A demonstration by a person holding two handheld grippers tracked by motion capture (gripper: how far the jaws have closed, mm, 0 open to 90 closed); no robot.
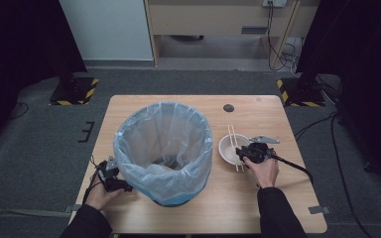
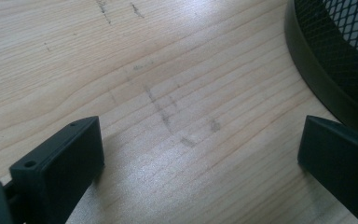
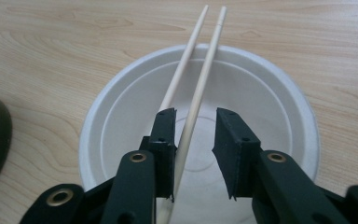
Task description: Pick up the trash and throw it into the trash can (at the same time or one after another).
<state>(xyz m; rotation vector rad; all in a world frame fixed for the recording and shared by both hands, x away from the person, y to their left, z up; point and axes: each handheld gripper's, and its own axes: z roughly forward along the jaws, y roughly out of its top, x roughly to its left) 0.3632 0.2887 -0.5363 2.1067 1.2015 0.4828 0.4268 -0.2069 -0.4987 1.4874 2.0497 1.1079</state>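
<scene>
The chopsticks (image 3: 200,70) are lying across the white bowl (image 3: 270,93) on the worktop (image 1: 258,208), their long axis running straight away from the right gripper (image 3: 193,126), in line with its reach. Its jaws are straddling them, part closed: one stick is touching the left jaw, a gap is showing at the other. The left gripper (image 2: 200,154) is resting wide apart beside the bin (image 1: 163,148), holding nothing.

You look down on a light wooden table (image 1: 278,208) standing on grey carpet (image 1: 30,148). Along the top of the frame run a white wall panel (image 1: 106,29) and a pale wooden cabinet (image 1: 213,17); black curtains (image 1: 15,44) darken both upper corners.
</scene>
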